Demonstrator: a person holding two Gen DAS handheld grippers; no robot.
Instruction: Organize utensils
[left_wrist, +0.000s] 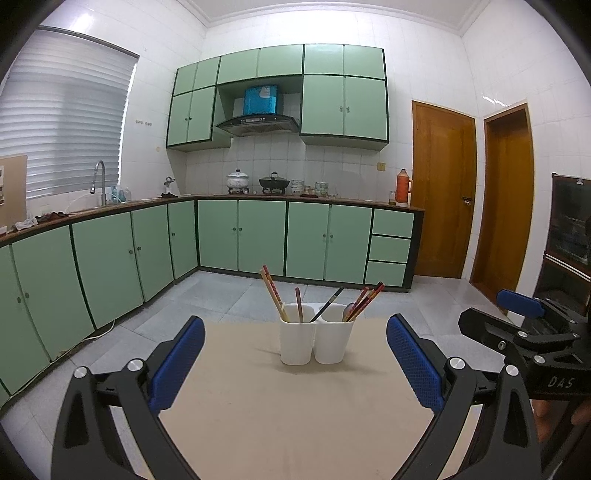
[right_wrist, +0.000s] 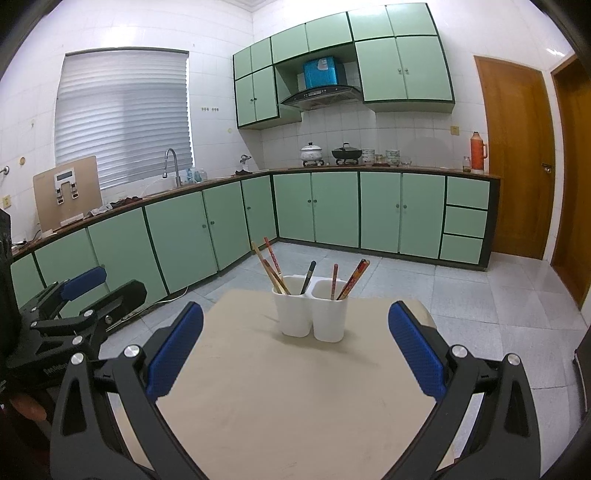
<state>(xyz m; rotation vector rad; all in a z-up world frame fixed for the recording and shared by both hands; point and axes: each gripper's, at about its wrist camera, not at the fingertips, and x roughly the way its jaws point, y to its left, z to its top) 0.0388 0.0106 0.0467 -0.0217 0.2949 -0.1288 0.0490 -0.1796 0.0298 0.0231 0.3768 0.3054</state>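
I see both my left claw (left_wrist: 295, 363) and right claw (right_wrist: 295, 352) spread wide and empty above the desk (right_wrist: 288, 398), and only the right view shows a board (right_wrist: 68, 192) by the sink.

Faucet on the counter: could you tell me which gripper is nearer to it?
Left, probably. The faucet lies far ahead-left of both; the left gripper sits on that side, the right gripper beside it, farther right.

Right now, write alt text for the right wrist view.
Two white cups stand side by side, touching, on a beige table, holding chopsticks and other utensils, framed by the open blue-padded right tongs. The left tongs are at the left edge. Behind is a kitchen with green cabinets.
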